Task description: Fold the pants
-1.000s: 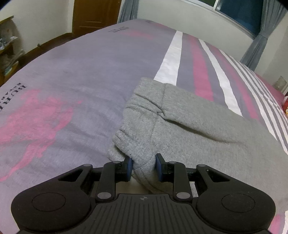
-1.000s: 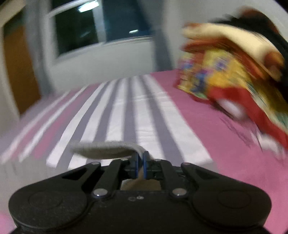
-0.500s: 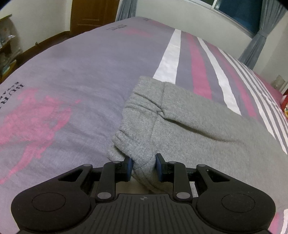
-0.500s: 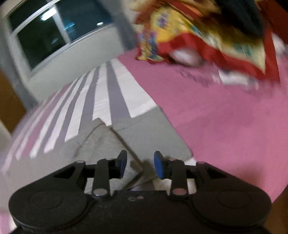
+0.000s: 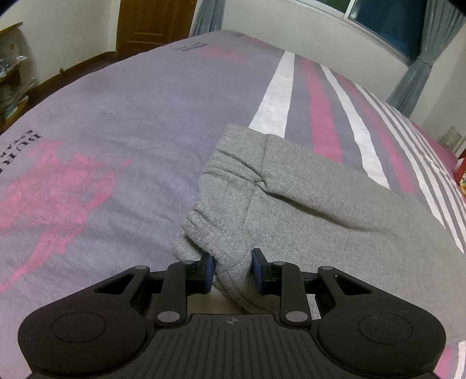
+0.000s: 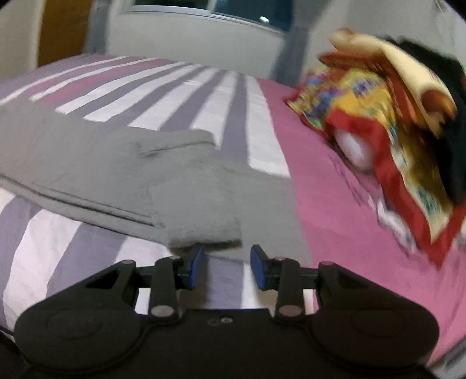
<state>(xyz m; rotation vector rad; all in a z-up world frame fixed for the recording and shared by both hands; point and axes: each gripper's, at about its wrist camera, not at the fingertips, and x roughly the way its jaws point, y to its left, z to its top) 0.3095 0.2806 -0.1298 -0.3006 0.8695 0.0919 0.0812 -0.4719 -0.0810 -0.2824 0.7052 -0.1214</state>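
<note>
Grey sweatpants (image 5: 305, 204) lie on the striped bedspread (image 5: 131, 116). Their gathered waistband end is nearest in the left wrist view. My left gripper (image 5: 231, 269) is shut on a bunched fold of that waistband, both blue pads pressing into the cloth. In the right wrist view the leg ends of the pants (image 6: 186, 192) lie flat, one cuff folded over the other. My right gripper (image 6: 227, 266) stands open just short of the near cuff, with only bedspread (image 6: 58, 233) showing between its pads.
A colourful red and yellow quilt pile (image 6: 393, 131) sits on the pink part of the bed to the right. A window (image 5: 387, 26) with grey curtains, a wooden door (image 5: 154, 26) and a shelf (image 5: 11, 81) line the room's edges.
My right gripper was shut on a pants cuff held up in the air; it has opened, sunk and rolled, and the cuff now lies on the bed. The left gripper keeps its grip.
</note>
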